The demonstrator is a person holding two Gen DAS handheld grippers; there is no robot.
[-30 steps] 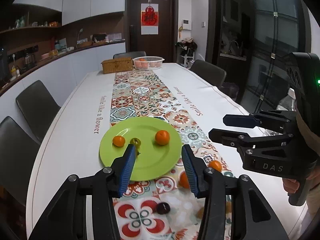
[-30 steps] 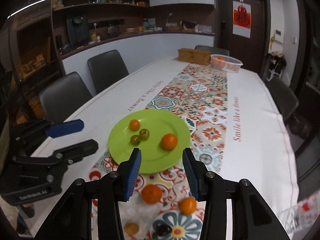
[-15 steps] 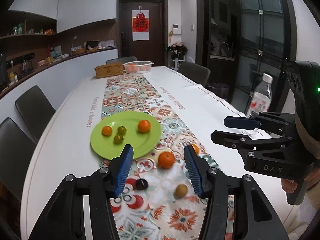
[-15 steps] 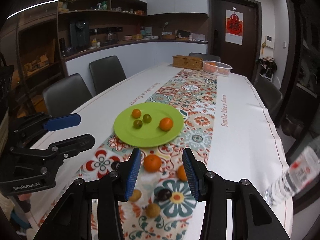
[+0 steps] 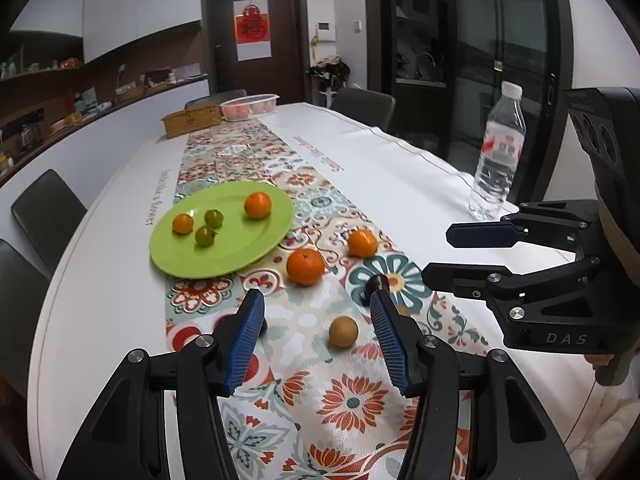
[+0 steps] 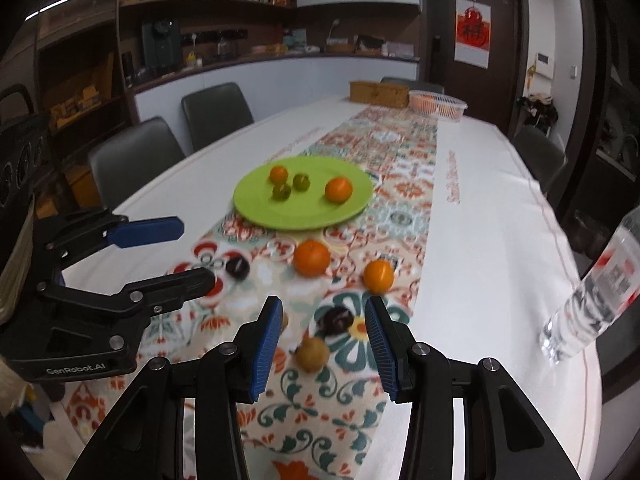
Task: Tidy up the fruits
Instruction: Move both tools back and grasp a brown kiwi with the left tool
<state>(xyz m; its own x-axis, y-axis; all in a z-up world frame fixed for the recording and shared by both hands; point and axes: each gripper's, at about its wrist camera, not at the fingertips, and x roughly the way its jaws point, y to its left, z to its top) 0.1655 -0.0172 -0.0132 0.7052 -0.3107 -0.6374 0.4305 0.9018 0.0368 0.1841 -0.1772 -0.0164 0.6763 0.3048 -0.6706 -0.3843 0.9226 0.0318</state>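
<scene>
A green plate [image 5: 240, 256] [image 6: 256, 216] on the patterned runner holds two oranges and two small green fruits. Loose on the runner nearer me lie a large orange [image 5: 305, 266] [image 6: 311, 257], a smaller orange [image 5: 362, 243] [image 6: 378, 276], a brown round fruit [image 5: 343, 331] [image 6: 312, 354] and two dark plums [image 6: 237, 267] [image 6: 337, 319]. My left gripper [image 5: 316, 334] is open and empty, above the runner with the brown fruit between its fingers' line. My right gripper [image 6: 322, 340] is open and empty, just short of the brown fruit and a plum.
A clear water bottle [image 5: 498, 156] [image 6: 592, 292] stands at the table's right edge. A wicker box [image 5: 191, 120] and a plastic basket of oranges [image 5: 250, 106] sit at the far end. Grey chairs line both sides.
Both grippers have pulled back from the plate toward the table's near end, so the loose fruits and the bottle now show. Both stay open.
</scene>
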